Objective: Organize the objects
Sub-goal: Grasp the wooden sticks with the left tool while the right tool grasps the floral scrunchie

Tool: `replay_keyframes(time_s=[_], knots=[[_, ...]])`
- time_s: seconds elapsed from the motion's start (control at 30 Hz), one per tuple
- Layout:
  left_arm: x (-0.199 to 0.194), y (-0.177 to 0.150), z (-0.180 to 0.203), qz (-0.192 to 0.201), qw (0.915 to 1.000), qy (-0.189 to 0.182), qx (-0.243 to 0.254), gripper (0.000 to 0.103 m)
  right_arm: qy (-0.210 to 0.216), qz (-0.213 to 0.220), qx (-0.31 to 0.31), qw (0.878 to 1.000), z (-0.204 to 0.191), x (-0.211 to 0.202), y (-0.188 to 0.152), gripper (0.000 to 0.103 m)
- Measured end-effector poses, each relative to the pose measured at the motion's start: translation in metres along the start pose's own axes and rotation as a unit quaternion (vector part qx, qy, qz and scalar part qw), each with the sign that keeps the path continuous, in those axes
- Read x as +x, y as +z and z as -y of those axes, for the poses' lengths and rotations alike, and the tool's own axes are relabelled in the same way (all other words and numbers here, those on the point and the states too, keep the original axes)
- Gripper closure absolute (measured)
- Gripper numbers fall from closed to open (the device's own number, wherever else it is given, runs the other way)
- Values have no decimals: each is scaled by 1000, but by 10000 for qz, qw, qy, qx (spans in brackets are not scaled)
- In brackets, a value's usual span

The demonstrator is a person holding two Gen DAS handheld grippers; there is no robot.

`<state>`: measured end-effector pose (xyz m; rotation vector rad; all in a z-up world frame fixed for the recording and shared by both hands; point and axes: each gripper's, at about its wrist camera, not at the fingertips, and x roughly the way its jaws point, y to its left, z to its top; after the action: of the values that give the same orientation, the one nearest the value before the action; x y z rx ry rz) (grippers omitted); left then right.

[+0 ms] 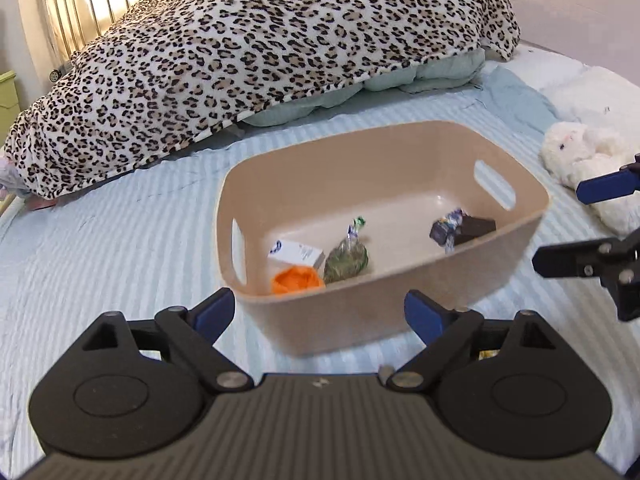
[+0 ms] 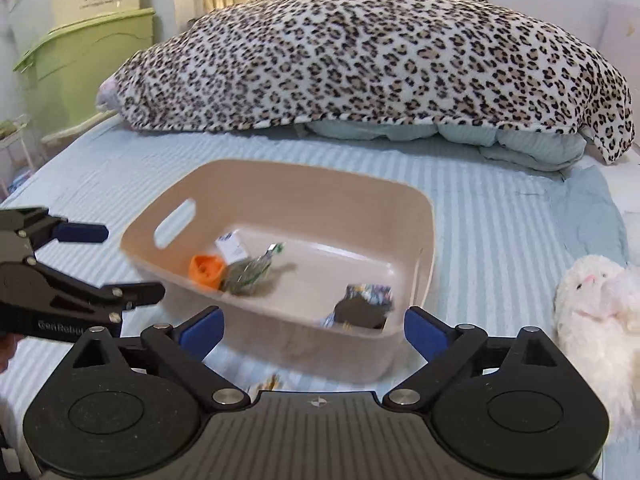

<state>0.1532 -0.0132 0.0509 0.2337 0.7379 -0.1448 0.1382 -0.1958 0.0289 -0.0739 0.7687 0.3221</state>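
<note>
A beige plastic bin (image 1: 400,312) with handle slots sits on the striped bed; it also shows in the right wrist view (image 2: 280,196). Inside lie an orange item (image 1: 297,279), a white box (image 1: 298,254), a green wrapped packet (image 1: 346,260), a blue-white wrapper (image 1: 446,228) and a dark block (image 1: 476,229). My left gripper (image 1: 320,314) is open and empty just in front of the bin's near wall. My right gripper (image 2: 312,330) is open and empty at the bin's near side. Each gripper shows in the other's view, right gripper (image 1: 560,224) and left gripper (image 2: 132,264).
A white plush toy (image 2: 600,312) lies on the bed right of the bin, also in the left wrist view (image 1: 580,152). A leopard-print blanket (image 1: 260,60) is heaped over bedding at the back. A green container (image 2: 84,56) stands left of the bed.
</note>
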Motion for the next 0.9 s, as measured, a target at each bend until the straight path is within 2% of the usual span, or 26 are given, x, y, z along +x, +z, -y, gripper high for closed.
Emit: replay_keyframes(time_s=[0.27, 0.47, 0.63, 0.9], knots=[[2, -36, 4, -485, 9988, -94, -69, 11, 67, -418, -22, 9991, -15, 1, -50, 2], [29, -57, 11, -1100, 9935, -298, -83, 11, 104, -906, -2, 9958, -17, 22, -77, 2], [53, -73, 15, -1403, 9892, -394, -176, 11, 84, -1201, -189, 9925, -23, 43, -92, 2], [74, -79, 13, -1406, 9883, -511, -303, 11, 103, -1267, -553, 9903, -32, 67, -96, 2]])
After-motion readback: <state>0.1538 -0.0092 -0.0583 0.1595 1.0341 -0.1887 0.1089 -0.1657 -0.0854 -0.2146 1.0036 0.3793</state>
